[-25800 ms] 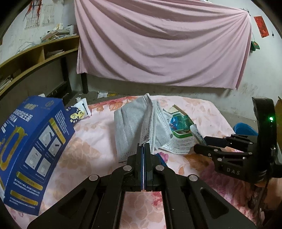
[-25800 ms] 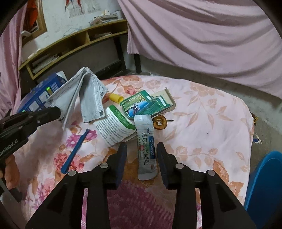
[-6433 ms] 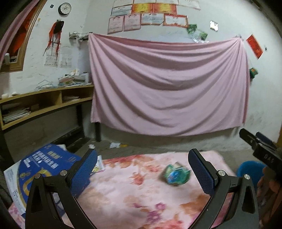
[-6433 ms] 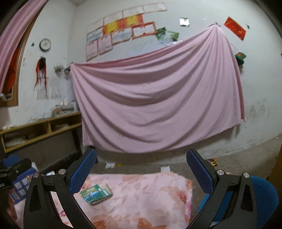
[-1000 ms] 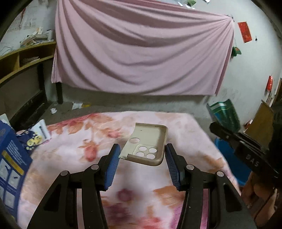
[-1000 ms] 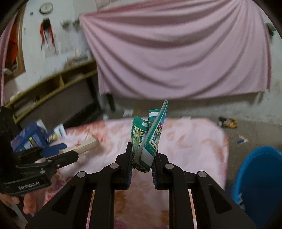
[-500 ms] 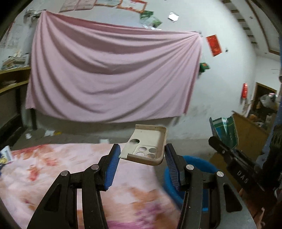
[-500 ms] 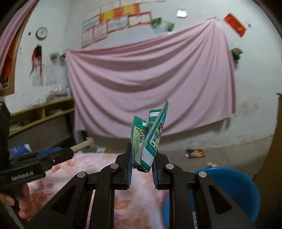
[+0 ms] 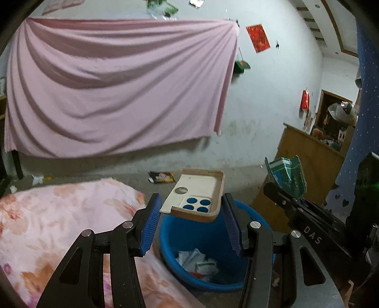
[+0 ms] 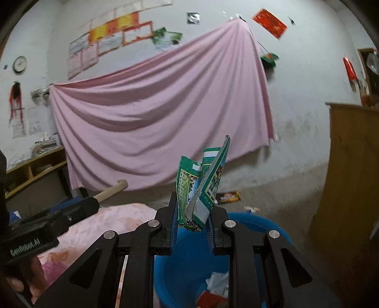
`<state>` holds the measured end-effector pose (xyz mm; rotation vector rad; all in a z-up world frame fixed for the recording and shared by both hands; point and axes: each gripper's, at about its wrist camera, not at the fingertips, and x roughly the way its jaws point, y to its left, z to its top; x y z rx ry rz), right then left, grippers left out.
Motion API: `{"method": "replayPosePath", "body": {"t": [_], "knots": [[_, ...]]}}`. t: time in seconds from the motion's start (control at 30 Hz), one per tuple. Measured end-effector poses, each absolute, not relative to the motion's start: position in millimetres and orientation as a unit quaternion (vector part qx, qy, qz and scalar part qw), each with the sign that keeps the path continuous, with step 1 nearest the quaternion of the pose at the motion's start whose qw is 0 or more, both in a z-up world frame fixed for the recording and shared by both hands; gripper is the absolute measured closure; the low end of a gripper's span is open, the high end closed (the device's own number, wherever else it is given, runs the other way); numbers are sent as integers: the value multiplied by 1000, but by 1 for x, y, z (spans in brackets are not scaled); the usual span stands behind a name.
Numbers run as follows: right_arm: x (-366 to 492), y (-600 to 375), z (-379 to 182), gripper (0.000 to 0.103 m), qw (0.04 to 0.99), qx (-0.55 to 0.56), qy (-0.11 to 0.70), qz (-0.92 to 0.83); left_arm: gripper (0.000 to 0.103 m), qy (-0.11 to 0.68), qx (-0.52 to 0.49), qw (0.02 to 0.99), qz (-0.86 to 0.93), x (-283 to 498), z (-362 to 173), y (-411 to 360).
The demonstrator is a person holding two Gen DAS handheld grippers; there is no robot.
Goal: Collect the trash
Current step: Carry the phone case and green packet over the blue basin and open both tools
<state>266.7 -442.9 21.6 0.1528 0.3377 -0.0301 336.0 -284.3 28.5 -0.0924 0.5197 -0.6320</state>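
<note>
Both hands have swung off the floral bed (image 9: 59,213) toward the blue bin (image 9: 208,239), where we hold a beige phone case (image 9: 196,194) clamped in our left gripper (image 9: 191,222) and a green wrapper (image 10: 201,189) pinched in our right gripper (image 10: 192,227), both above the bin.

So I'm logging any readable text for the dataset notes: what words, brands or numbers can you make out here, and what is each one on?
"DAS": on the right gripper body, seen from the left wrist.
"GenRobot.AI": on the left gripper body, seen from the right wrist.
Green packet in the right gripper: printed, but too small and creased to read.
Wall papers and red sign: too blurred to read.
Wall clock: numerals unreadable.
Wrapper on the floor: unreadable.
</note>
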Motion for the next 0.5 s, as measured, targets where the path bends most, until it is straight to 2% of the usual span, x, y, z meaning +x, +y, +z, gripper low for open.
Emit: {"method": "replayPosePath", "body": {"t": [0.43, 0.5], "knots": [[281, -471, -7, 83, 952, 108, 281, -49, 57, 347, -44, 884, -311, 346, -3, -318], [282, -473, -9, 77, 949, 113, 289, -50, 56, 352, -47, 882, -310, 344, -6, -316]]}}
